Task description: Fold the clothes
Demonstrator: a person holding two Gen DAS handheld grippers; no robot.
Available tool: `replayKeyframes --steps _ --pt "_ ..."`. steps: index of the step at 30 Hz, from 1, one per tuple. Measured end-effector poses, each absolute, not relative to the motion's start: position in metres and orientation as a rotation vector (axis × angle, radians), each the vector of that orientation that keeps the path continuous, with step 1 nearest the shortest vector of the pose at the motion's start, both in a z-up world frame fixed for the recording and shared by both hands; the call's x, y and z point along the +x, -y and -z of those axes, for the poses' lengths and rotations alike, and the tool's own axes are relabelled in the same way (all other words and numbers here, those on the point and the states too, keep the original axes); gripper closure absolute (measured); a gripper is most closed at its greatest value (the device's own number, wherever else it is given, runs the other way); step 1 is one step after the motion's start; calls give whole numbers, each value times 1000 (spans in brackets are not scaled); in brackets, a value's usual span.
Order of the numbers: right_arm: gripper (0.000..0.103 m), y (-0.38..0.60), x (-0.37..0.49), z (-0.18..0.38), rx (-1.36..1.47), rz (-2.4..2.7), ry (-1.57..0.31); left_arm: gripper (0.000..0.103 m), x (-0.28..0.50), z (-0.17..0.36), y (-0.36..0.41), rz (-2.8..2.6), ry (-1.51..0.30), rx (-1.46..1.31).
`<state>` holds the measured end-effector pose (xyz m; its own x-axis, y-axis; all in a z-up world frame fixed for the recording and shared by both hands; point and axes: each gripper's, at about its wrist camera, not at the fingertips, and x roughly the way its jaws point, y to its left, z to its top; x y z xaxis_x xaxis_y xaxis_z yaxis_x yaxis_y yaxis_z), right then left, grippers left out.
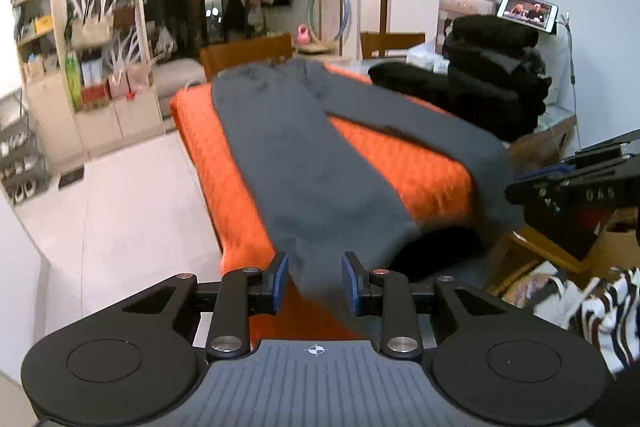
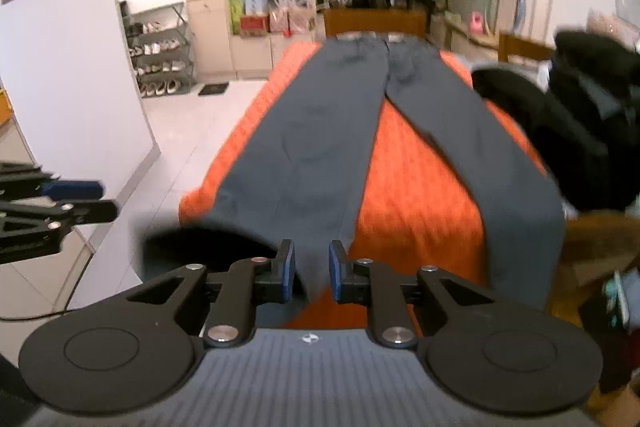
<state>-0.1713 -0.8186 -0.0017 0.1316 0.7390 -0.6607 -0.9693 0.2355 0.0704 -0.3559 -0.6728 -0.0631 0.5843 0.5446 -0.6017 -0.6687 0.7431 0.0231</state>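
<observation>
Grey trousers (image 1: pixel 304 155) (image 2: pixel 312 147) lie flat on the orange-covered table (image 1: pixel 400 163) (image 2: pixel 412 195), waistband far, both legs hanging over the near edge. My left gripper (image 1: pixel 315 281) stands open at the hem of the left leg. The cloth lies between its blue pads (image 1: pixel 282 279), which do not press on it. My right gripper (image 2: pixel 312 273) is open too, with a corner of the same hem between its pads (image 2: pixel 335 277). Each gripper shows in the other's view: the right (image 1: pixel 520 185) at the right edge, the left (image 2: pixel 106 199) at the left edge.
A stack of folded black clothes (image 1: pixel 496 79) (image 2: pixel 580 115) sits on the table's right side, with a lit phone (image 1: pixel 527 11) behind it. A dark garment (image 1: pixel 436 251) lies below the near edge and a striped bag (image 1: pixel 600 311) at the right. White floor and a shoe rack (image 2: pixel 160 59) lie left.
</observation>
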Motion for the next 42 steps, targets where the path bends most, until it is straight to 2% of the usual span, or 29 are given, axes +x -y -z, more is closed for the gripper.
replayKeyframes --steps 2,10,15,17,24,33,35,42 --pt "80 822 -170 6 -426 -1282 -677 61 -368 66 670 -734 -632 -224" --pt "73 813 -167 12 -431 -1261 -677 51 -406 66 641 -825 -623 -263" --pt "71 808 -152 11 -339 -1194 -659 50 -415 57 622 -855 -605 -260" --pt "66 812 -141 13 -287 -1144 -658 49 -416 54 618 -854 -593 -252" --pt "60 827 -83 43 -221 -956 -627 47 -400 52 605 -843 -569 -248" --pt "42 850 22 118 -319 -889 -643 43 -328 50 608 -772 -544 -212" --pt "35 850 47 133 -332 -909 -647 42 -304 48 609 -762 -535 -211" --pt "28 844 133 181 -330 -1026 -736 40 -211 43 611 -728 -554 -211"
